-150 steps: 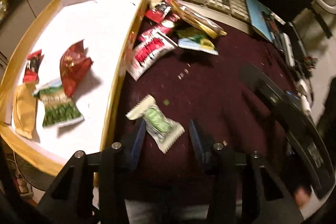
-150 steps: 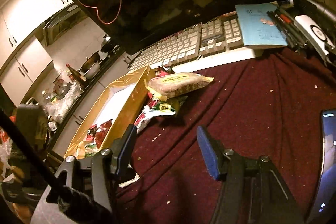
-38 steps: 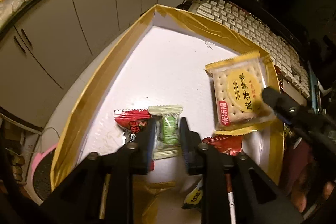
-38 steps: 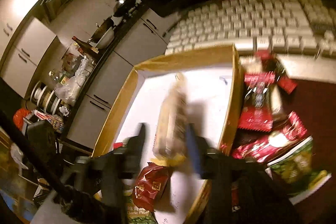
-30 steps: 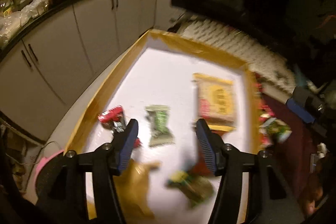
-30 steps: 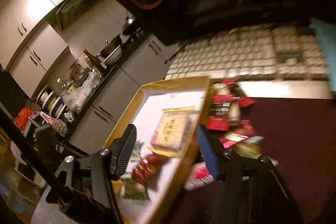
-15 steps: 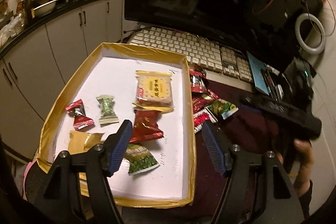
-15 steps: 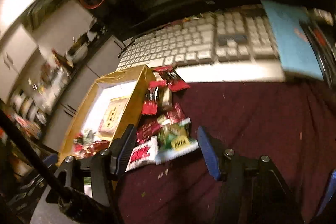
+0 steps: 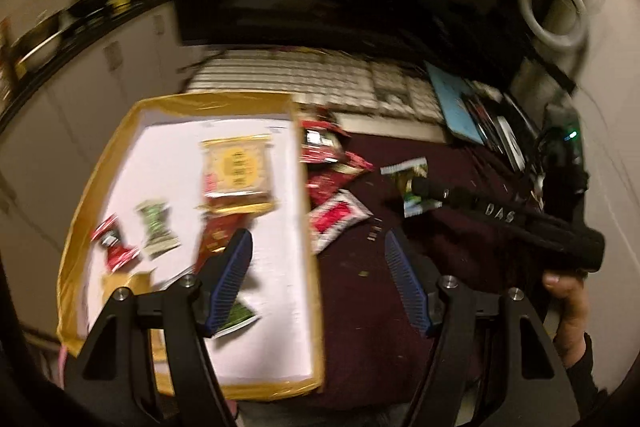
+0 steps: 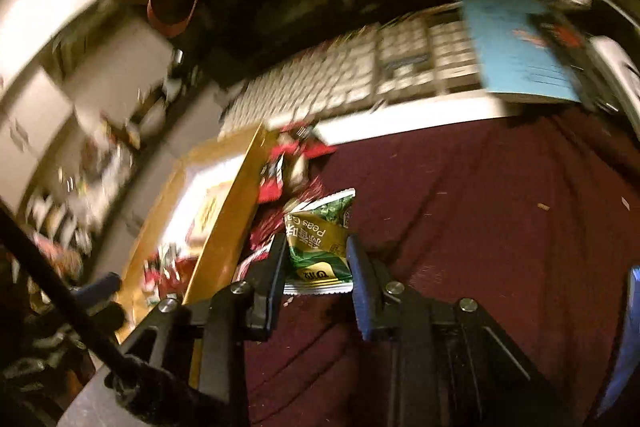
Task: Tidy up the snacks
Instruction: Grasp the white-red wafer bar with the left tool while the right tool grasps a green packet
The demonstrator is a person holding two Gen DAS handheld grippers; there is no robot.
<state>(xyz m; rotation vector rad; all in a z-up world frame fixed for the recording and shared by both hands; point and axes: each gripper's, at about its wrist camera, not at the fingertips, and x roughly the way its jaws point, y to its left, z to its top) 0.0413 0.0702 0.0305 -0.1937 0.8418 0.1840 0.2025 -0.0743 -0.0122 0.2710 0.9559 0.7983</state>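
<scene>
right gripper (image 10: 318, 259): clamped on the green peas packet (image 10: 320, 239), which sits over the maroon cloth (image 10: 480, 227) just right of the gold tray (image 10: 228, 223)
left gripper (image 9: 320, 277): jaws wide apart, holding nothing, straddling the tray's right edge
cracker pack (image 9: 238, 173): inside the tray

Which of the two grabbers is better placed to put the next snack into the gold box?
The right hand-held gripper: its fingers already flank the green pea packet beside the gold box. The left hand-held gripper hangs open and empty.
</scene>
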